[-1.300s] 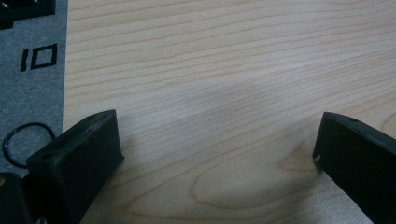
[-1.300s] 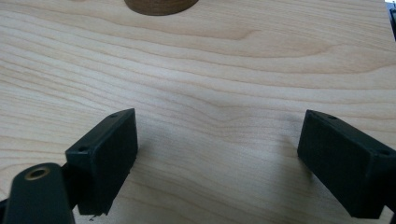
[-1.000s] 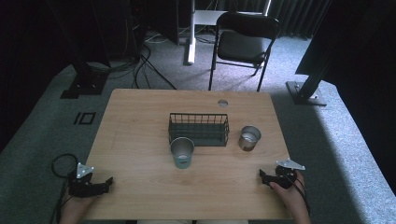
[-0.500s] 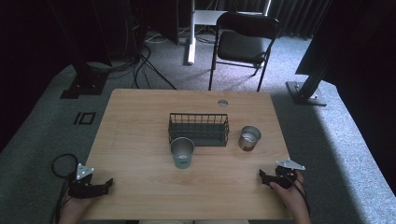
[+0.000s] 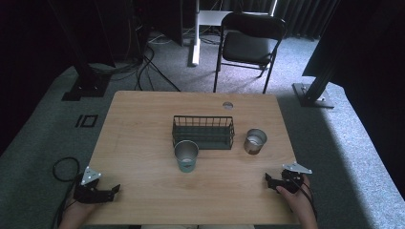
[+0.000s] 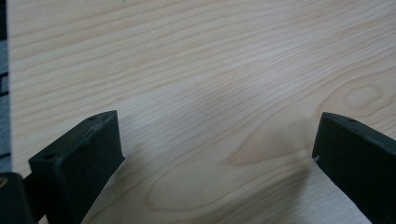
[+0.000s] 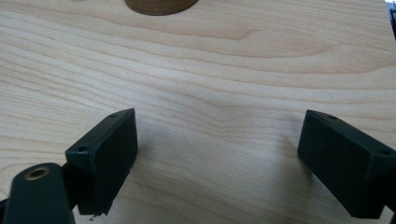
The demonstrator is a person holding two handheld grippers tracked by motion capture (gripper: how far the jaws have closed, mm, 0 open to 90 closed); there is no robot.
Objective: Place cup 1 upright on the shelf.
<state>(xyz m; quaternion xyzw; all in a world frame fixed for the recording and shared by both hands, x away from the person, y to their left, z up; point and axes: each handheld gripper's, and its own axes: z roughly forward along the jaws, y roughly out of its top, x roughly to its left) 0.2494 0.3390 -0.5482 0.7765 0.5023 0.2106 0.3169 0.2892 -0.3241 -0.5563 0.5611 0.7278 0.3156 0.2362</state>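
Observation:
A dark wire basket (image 5: 203,132) stands in the middle of the wooden table (image 5: 143,124). A tall metal cup (image 5: 186,155) sits just in front of it, and a shorter metal cup (image 5: 255,141) stands to its right. My left gripper (image 5: 113,191) rests at the table's near left corner, open, with bare wood between its jaws (image 6: 219,140). My right gripper (image 5: 268,180) lies at the near right edge, also open over bare wood (image 7: 217,135). The base of the shorter cup (image 7: 161,5) shows at the top of the right gripper view.
A round cable hole (image 5: 228,105) sits near the table's far edge. Behind the table stands a black folding chair (image 5: 250,40). Black stand bases (image 5: 313,95) flank the table on grey carpet, and a cable loop (image 5: 64,168) lies by the left hand.

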